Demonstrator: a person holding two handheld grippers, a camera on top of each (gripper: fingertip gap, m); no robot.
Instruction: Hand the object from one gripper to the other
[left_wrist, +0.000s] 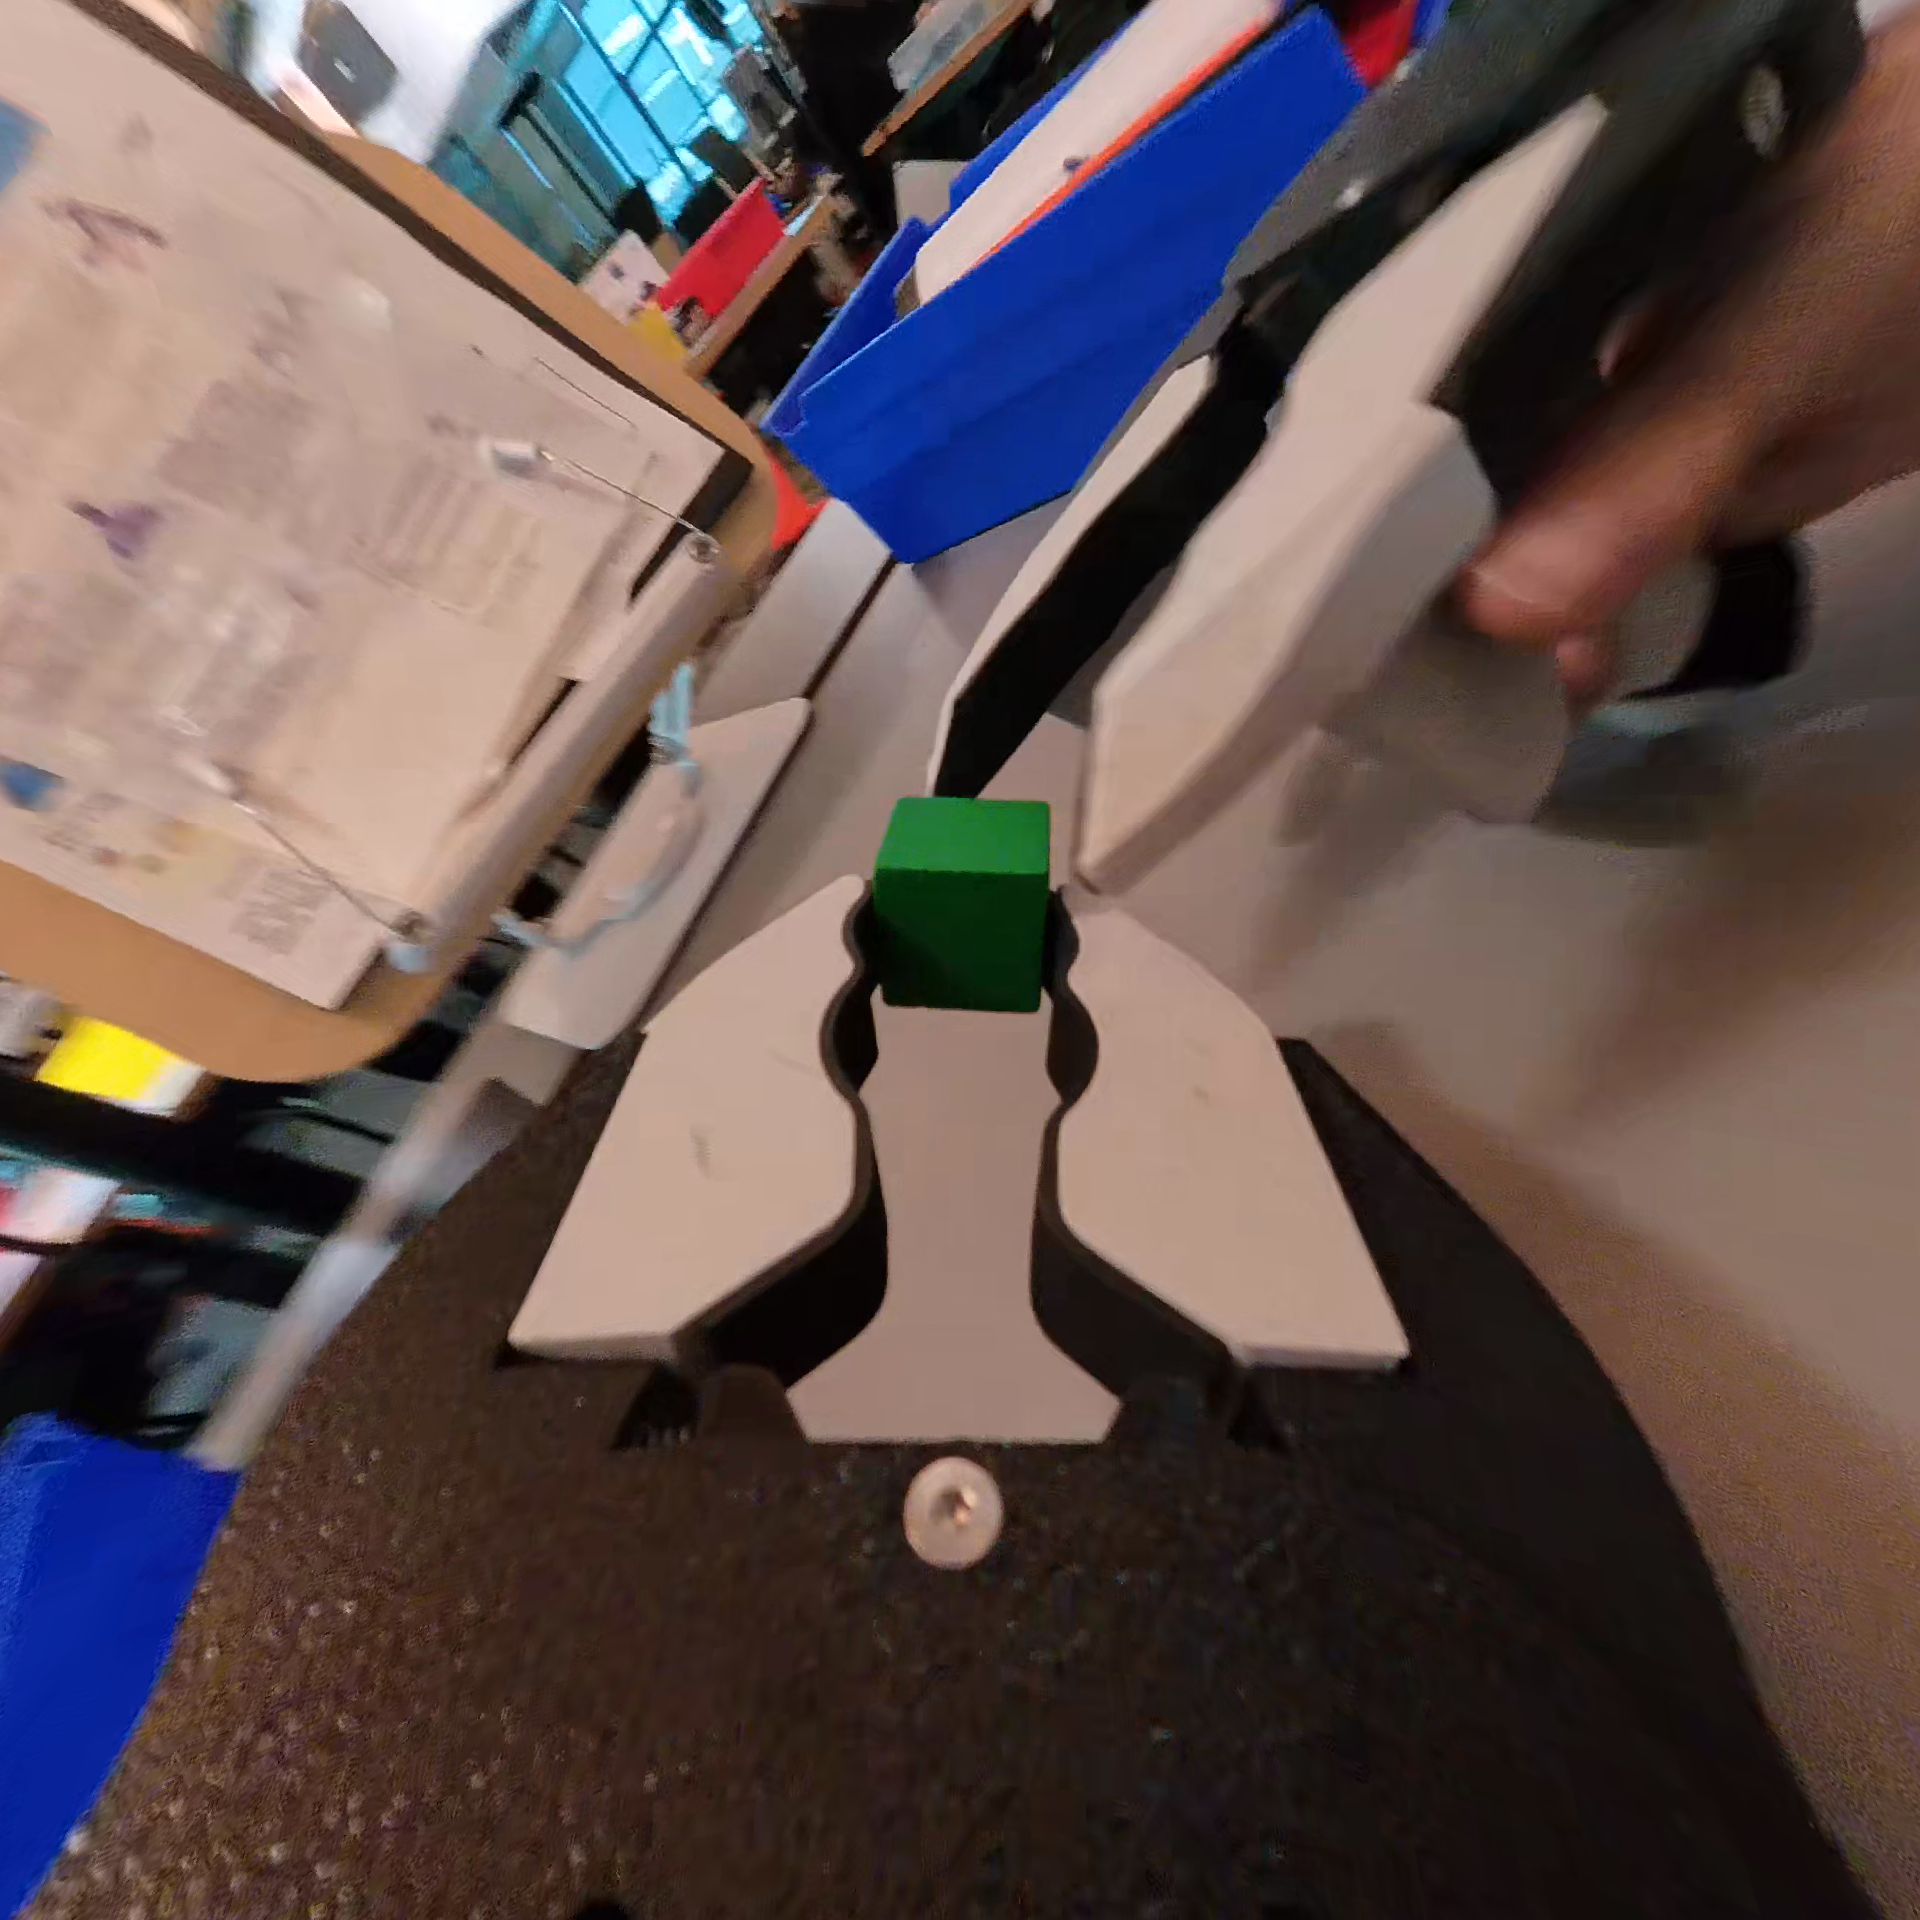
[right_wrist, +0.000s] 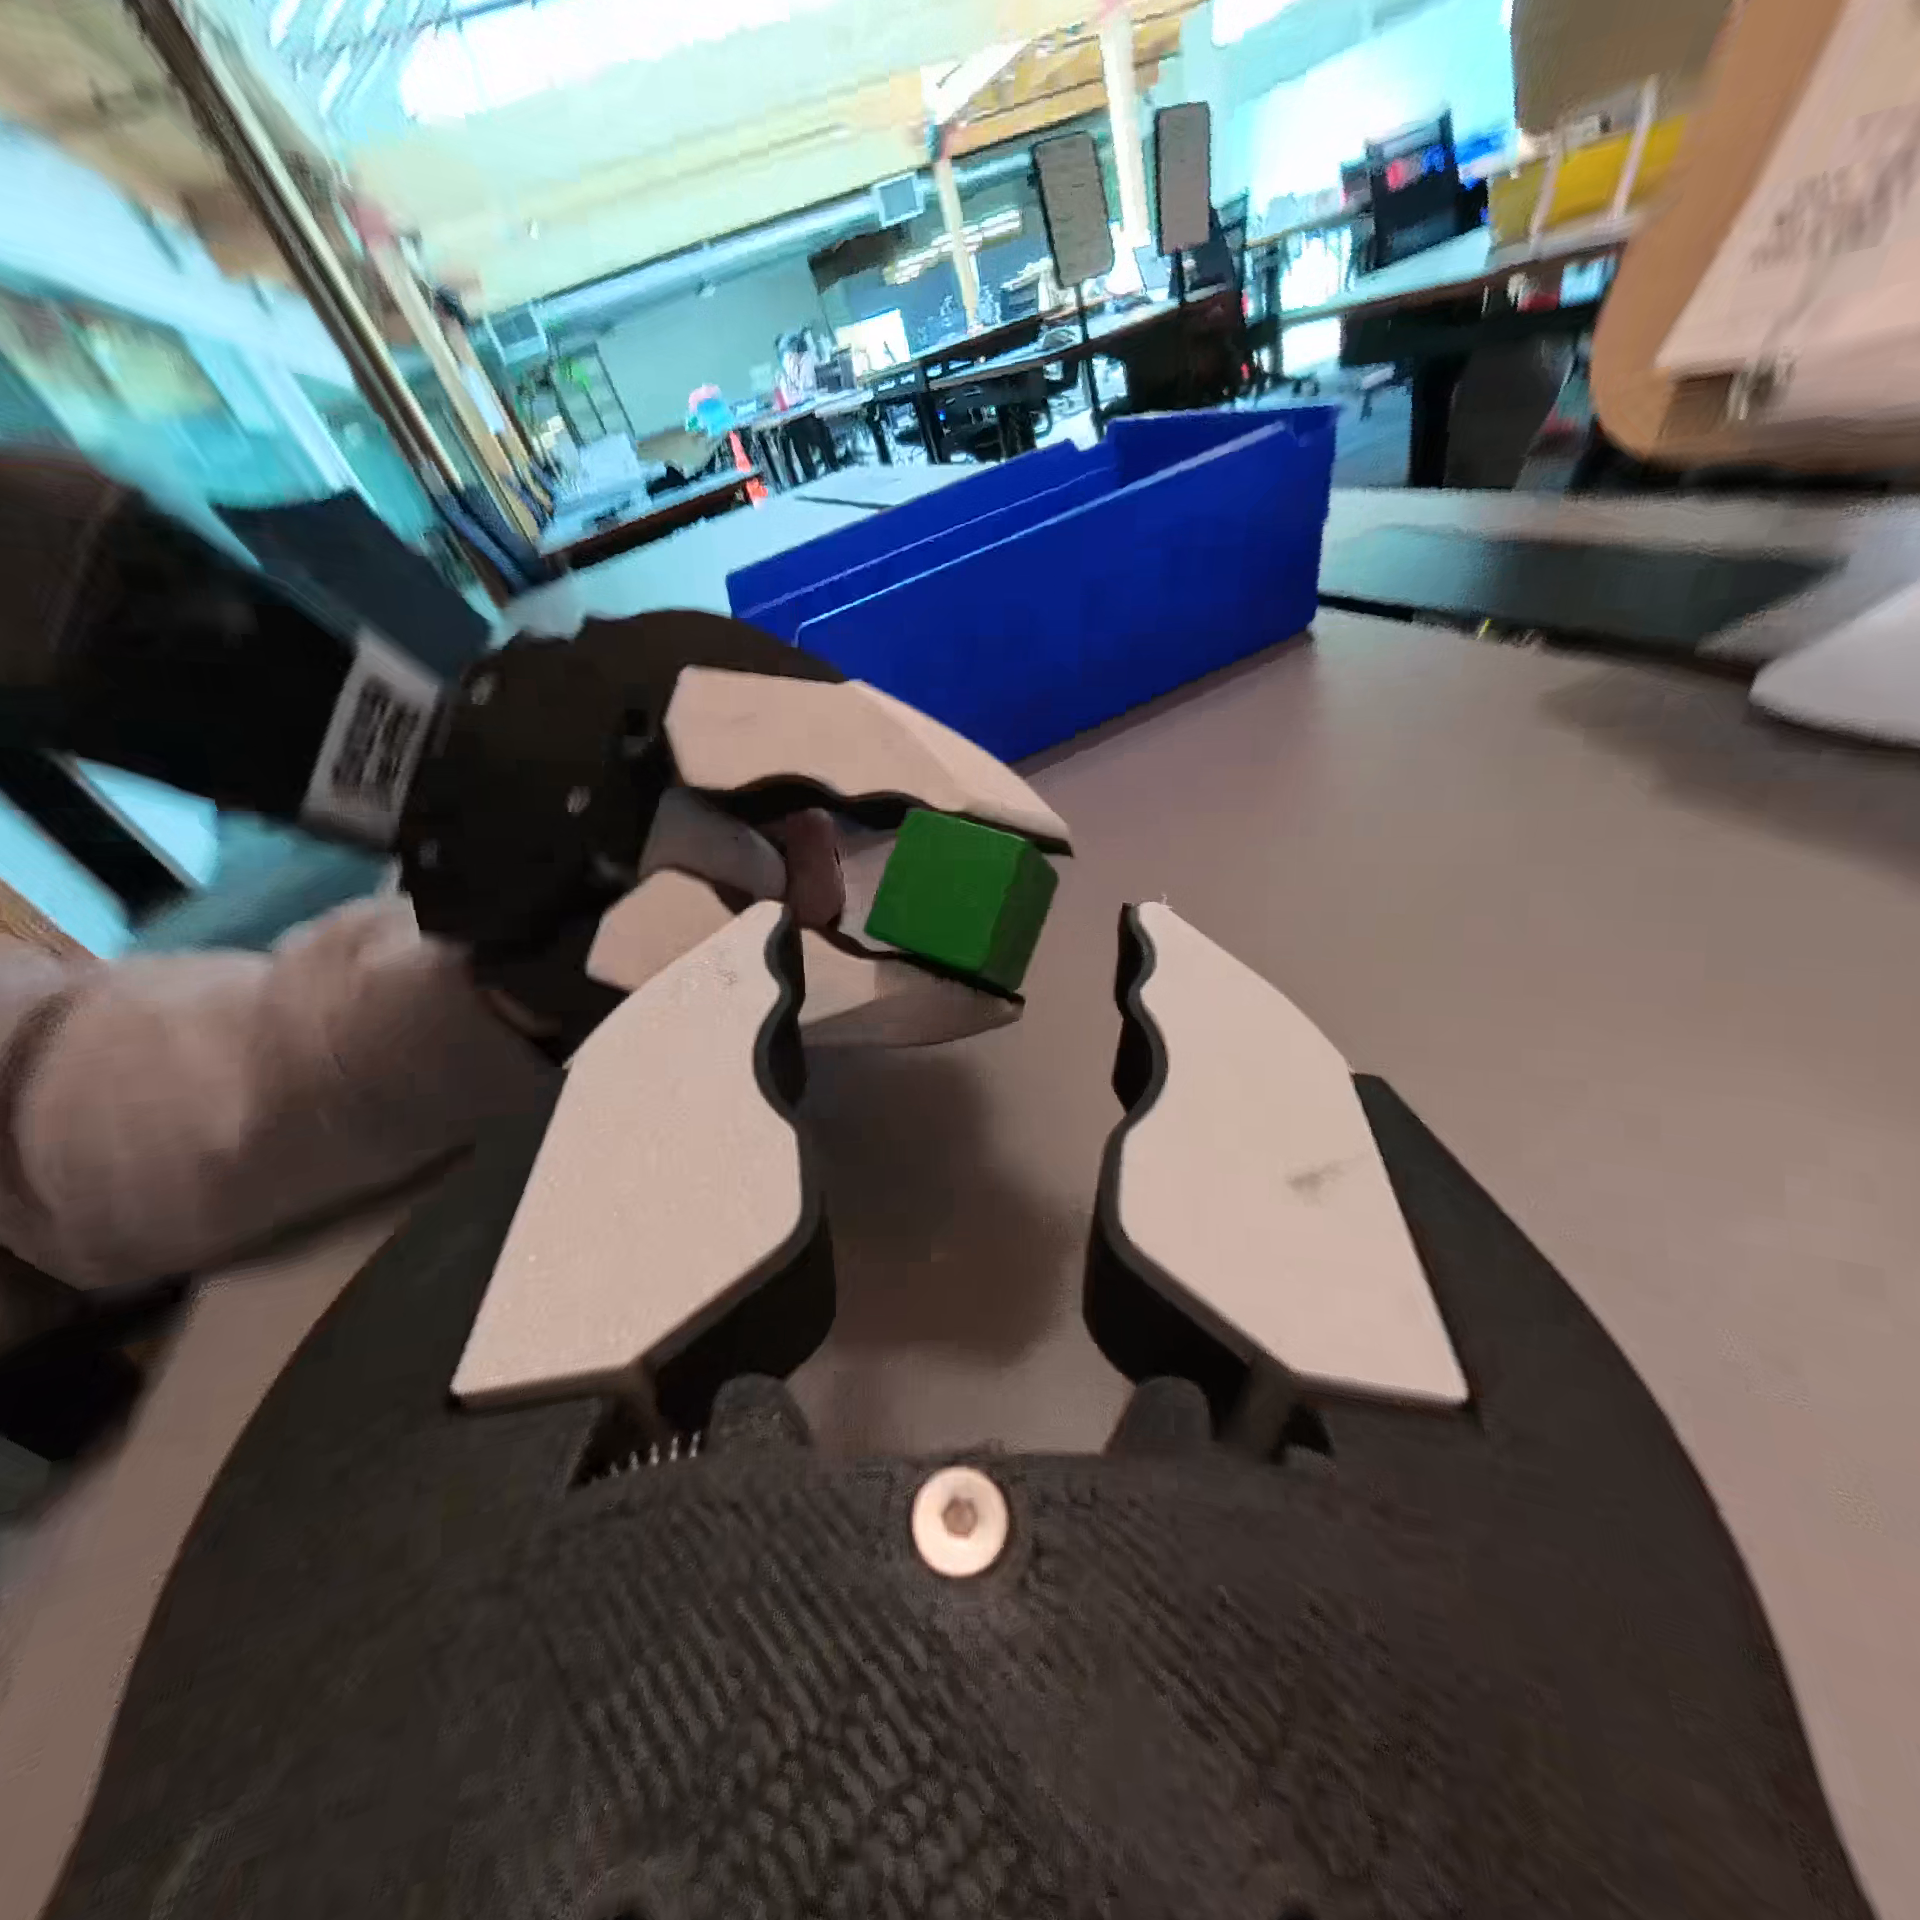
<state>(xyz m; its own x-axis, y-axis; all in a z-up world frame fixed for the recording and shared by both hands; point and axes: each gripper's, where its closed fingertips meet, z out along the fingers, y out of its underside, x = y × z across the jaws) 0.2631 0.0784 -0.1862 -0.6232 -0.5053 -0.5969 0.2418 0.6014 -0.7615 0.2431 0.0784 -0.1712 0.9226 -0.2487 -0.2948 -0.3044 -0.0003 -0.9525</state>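
A small green cube (left_wrist: 961, 904) sits pinched between the tips of my left gripper (left_wrist: 963, 914), which is shut on it and holds it above the grey table (left_wrist: 1558, 1039). My right gripper (left_wrist: 1013, 821) comes in from the upper right, open, with its fingertips just behind and beside the cube. In the right wrist view my right gripper (right_wrist: 956, 930) is open, and the cube (right_wrist: 961, 899) lies just beyond its fingertips. There the left gripper (right_wrist: 1023, 920) reaches in from the left, clamping the cube from above and below.
A blue bin (left_wrist: 1039, 395) stands on the table behind the grippers and also shows in the right wrist view (right_wrist: 1039, 613). A board with papers (left_wrist: 312, 520) hangs close on the left. A person's hand (left_wrist: 1662, 468) holds the right gripper; a grey sleeve (right_wrist: 208, 1091) is at left. Only a small space, under 4 cm, lies between the two pairs of fingers.
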